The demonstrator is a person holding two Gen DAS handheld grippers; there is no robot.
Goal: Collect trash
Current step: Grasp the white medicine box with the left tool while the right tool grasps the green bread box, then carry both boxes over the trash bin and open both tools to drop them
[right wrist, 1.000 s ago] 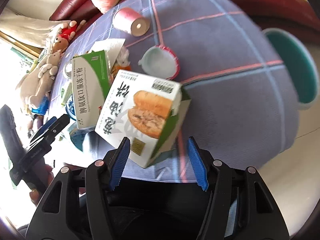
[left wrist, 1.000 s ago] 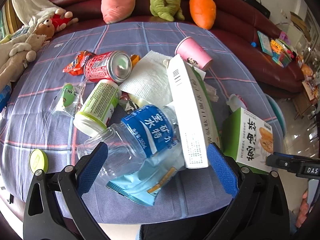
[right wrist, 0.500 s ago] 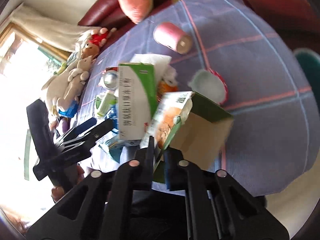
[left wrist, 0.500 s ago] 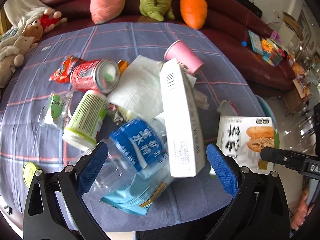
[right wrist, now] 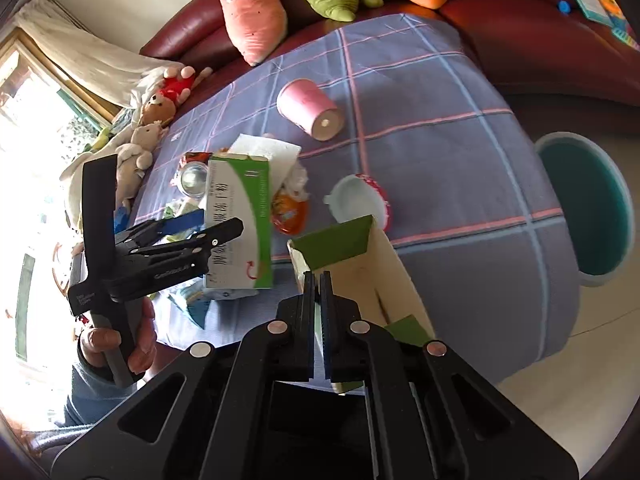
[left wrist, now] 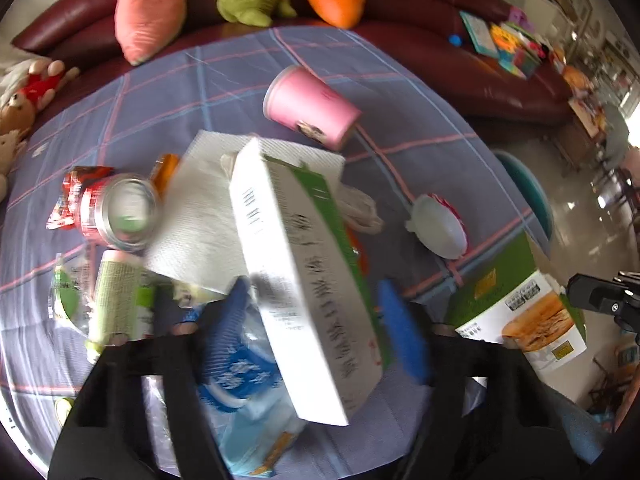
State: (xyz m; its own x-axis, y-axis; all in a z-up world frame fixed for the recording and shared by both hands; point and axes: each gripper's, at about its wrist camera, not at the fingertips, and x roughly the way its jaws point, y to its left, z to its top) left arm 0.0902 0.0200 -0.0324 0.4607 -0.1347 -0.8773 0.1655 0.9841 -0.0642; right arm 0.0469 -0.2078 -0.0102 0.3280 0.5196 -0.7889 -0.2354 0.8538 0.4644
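1. Here the left gripper (left wrist: pixel 320 312) has its jaws closed around the long white-green box (left wrist: pixel 304 276), lifted above the worktop (right wrist: pixel 440 120).
2. The right gripper (right wrist: pixel 318 292) pinches a wall of the open sandwich carton (right wrist: pixel 372 276), near the teal bin (right wrist: pixel 588 208).

A home living room (maroon sofa (right wrist: pixel 532 52), plush toys (right wrist: pixel 252 16), curtained window (right wrist: pixel 48 92)).
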